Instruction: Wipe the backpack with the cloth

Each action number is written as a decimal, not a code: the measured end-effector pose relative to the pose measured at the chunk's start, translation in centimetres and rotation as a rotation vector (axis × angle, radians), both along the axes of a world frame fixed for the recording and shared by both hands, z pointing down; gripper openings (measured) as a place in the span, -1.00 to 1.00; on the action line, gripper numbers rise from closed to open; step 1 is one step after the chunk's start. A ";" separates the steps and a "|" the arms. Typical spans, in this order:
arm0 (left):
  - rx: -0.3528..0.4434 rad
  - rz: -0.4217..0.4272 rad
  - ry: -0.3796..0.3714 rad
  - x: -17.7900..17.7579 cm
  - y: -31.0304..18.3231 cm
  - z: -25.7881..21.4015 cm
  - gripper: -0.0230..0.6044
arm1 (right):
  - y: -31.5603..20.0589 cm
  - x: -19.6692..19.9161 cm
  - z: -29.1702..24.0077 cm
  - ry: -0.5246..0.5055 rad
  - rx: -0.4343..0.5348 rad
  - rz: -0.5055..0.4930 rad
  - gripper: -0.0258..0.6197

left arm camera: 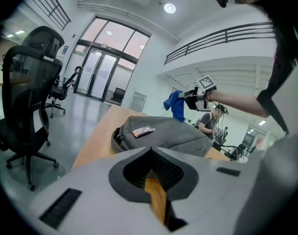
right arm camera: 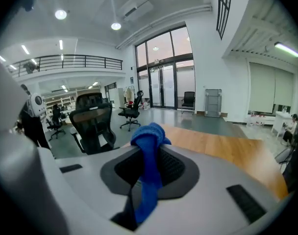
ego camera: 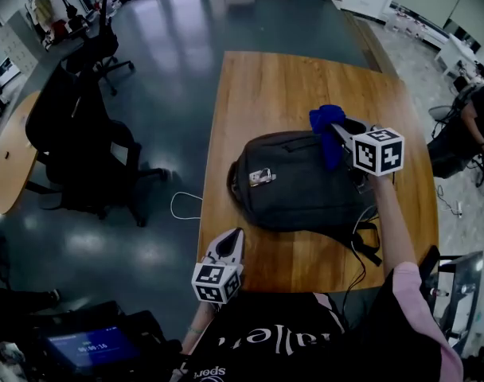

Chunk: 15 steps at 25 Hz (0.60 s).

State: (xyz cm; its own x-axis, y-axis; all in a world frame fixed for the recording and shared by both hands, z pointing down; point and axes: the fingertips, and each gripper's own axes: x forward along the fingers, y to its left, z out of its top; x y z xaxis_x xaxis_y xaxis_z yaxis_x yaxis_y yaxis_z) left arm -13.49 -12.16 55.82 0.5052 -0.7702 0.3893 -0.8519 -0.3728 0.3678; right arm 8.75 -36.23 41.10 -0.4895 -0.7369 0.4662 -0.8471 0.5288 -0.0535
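Note:
A dark grey backpack (ego camera: 302,183) lies flat on the wooden table (ego camera: 258,94), with a small metallic tag (ego camera: 260,177) on its top. It shows too in the left gripper view as a grey backpack (left arm camera: 173,133). My right gripper (ego camera: 343,130) hovers over the backpack's far right part, shut on a blue cloth (ego camera: 328,132) that hangs down between the jaws; the cloth (right arm camera: 148,175) fills the right gripper view's middle. My left gripper (ego camera: 232,241) is at the table's near edge, left of the backpack, jaws closed together with nothing in them.
Black office chairs (ego camera: 75,146) stand on the floor left of the table. A white cable (ego camera: 185,205) loops off the table's left edge. Black straps and a cord (ego camera: 365,241) trail from the backpack toward the near right. A second wooden table (ego camera: 9,157) is far left.

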 end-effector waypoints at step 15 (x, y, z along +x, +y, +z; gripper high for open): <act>-0.010 -0.032 0.002 -1.3 0.5 0.9 -0.93 | 2.1 -1.2 6.1 0.016 -0.130 -0.055 -0.75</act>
State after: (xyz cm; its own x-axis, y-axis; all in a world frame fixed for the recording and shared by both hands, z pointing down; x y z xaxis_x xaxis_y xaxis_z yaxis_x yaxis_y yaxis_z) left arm -14.84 -11.67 56.69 0.4810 -0.7819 0.3966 -0.8627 -0.3416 0.3728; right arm 7.55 -34.09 47.20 -0.5193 -0.6419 0.5642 -0.8182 0.5640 -0.1115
